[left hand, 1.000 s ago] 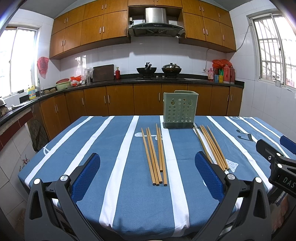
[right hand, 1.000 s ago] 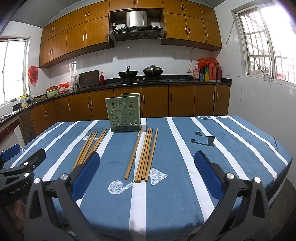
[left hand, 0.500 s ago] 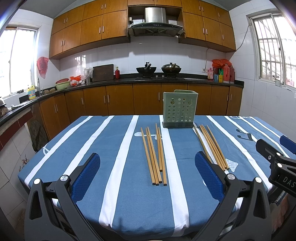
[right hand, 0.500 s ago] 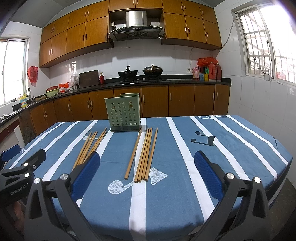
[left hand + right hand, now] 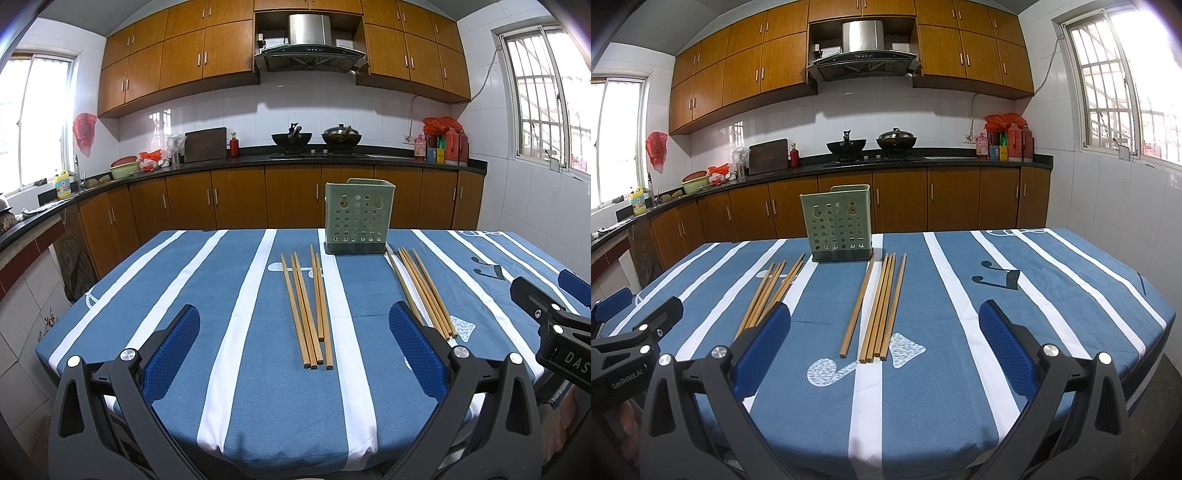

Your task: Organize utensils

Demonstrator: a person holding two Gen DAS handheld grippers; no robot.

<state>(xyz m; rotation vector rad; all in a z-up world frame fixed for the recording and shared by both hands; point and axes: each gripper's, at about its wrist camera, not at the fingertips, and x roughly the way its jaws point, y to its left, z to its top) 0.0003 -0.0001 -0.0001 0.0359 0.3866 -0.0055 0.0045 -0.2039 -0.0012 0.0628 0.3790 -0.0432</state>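
A green perforated utensil holder (image 5: 359, 218) (image 5: 839, 224) stands upright at the far middle of the table. Two bundles of wooden chopsticks lie flat in front of it. The left bundle (image 5: 307, 308) (image 5: 772, 290) lies ahead of my left gripper (image 5: 295, 345), which hangs open above the near table edge. The right bundle (image 5: 424, 291) (image 5: 881, 306) lies ahead of my right gripper (image 5: 884, 347), also open with nothing between its blue pads (image 5: 1006, 347). Each gripper shows at the edge of the other's view.
A blue cloth with white stripes (image 5: 236, 325) (image 5: 1052, 295) covers the table. Brown cabinets and a dark counter (image 5: 295, 158) with two woks run along the back wall. Windows stand on both sides.
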